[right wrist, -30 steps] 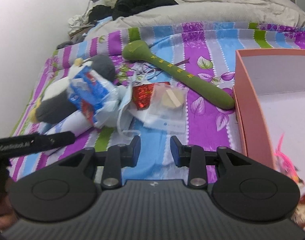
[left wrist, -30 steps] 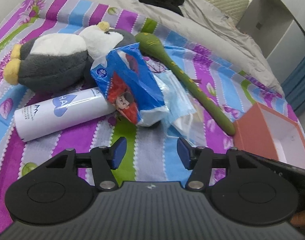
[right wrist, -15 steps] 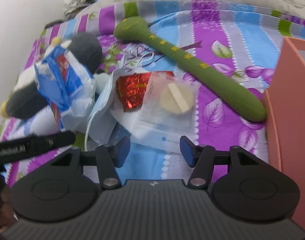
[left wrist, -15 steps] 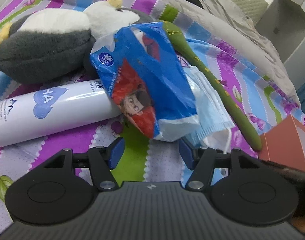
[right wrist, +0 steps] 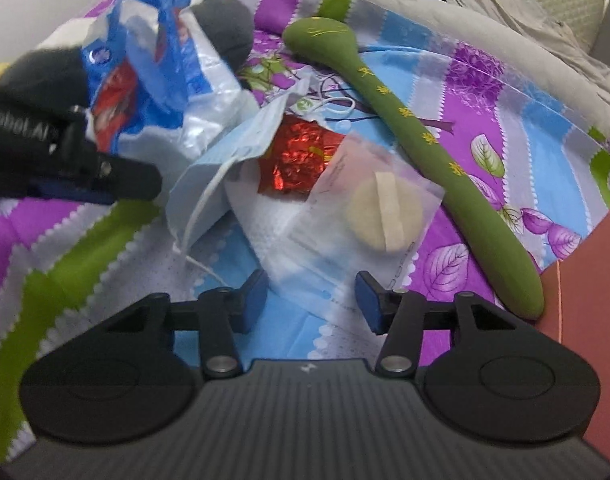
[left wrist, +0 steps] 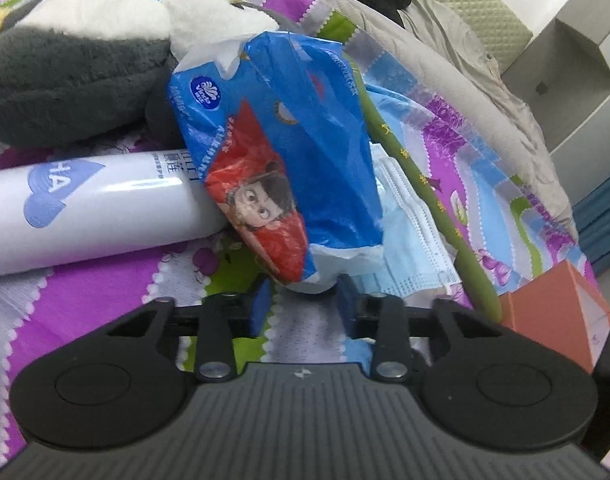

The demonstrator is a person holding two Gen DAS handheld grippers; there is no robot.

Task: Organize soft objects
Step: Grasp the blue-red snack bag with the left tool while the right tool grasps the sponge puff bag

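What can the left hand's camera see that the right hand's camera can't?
Only the left wrist view shows the white tube lying on the bedspread. Only the right wrist view shows the red foil wrapper and the clear bag with a round pad inside. Both show the blue tissue pack, the grey plush toy, the long green stick, the blue face mask and the orange box.

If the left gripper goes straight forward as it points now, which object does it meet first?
The left gripper would most likely meet the blue tissue pack first: the pack's lower corner already sits between the fingers, which have just been closing. Whether they already touch it is unclear.
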